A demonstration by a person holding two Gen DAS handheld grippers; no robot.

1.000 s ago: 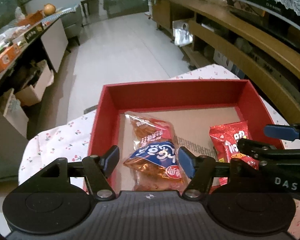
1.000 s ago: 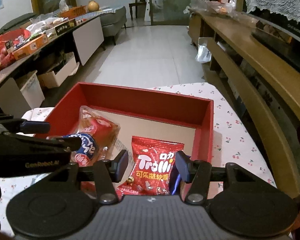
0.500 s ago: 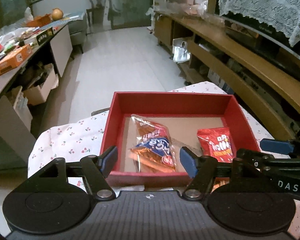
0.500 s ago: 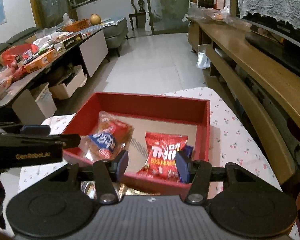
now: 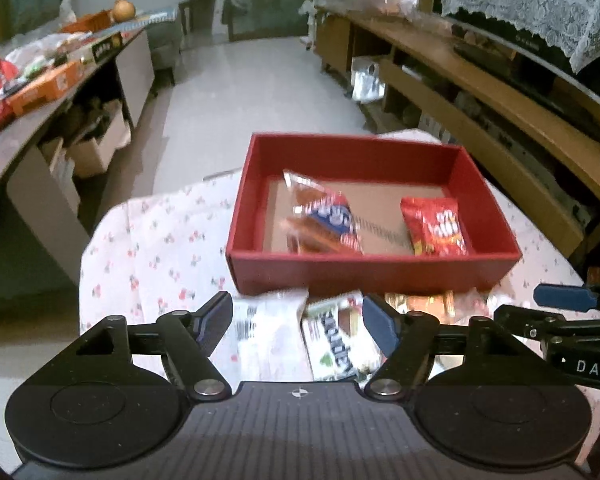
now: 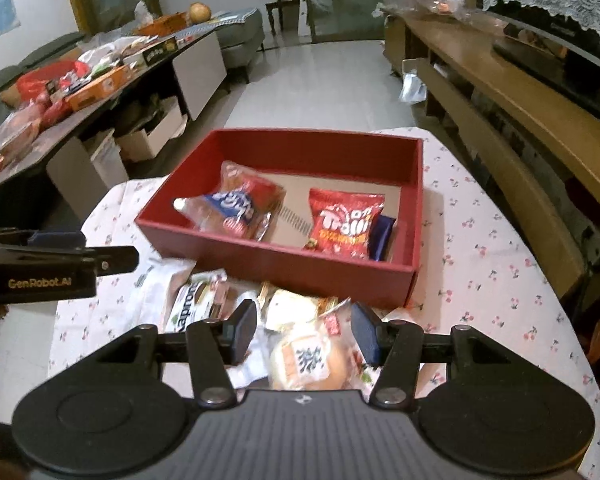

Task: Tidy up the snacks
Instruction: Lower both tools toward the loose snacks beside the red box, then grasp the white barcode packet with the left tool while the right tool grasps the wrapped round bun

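The left gripper (image 5: 297, 322) hung with its jaws apart and nothing between them, over loose packets on a cherry-print cloth (image 5: 156, 248): a white packet (image 5: 266, 334) with a barcode lay just ahead of its left finger, and a green-and-white packet (image 5: 336, 346) with dark lettering too blurred to read lay between the fingers. Straight ahead of it stood a red box (image 5: 372, 274) holding a clear-wrapped pastry (image 5: 324, 220) with a blue label and a red bag (image 5: 436, 226). The right gripper (image 6: 305, 330) was likewise spread wide and empty, above a round bun (image 6: 308, 360) in a clear wrap bearing a Chinese character on an orange label. Beyond it, in the box's near right corner, the red bag read "Trolli", with a dark blue packet (image 6: 382, 234) touching its right edge. The left tool's side read "GenRobot.AI"; the right tool's side showed "DAS".
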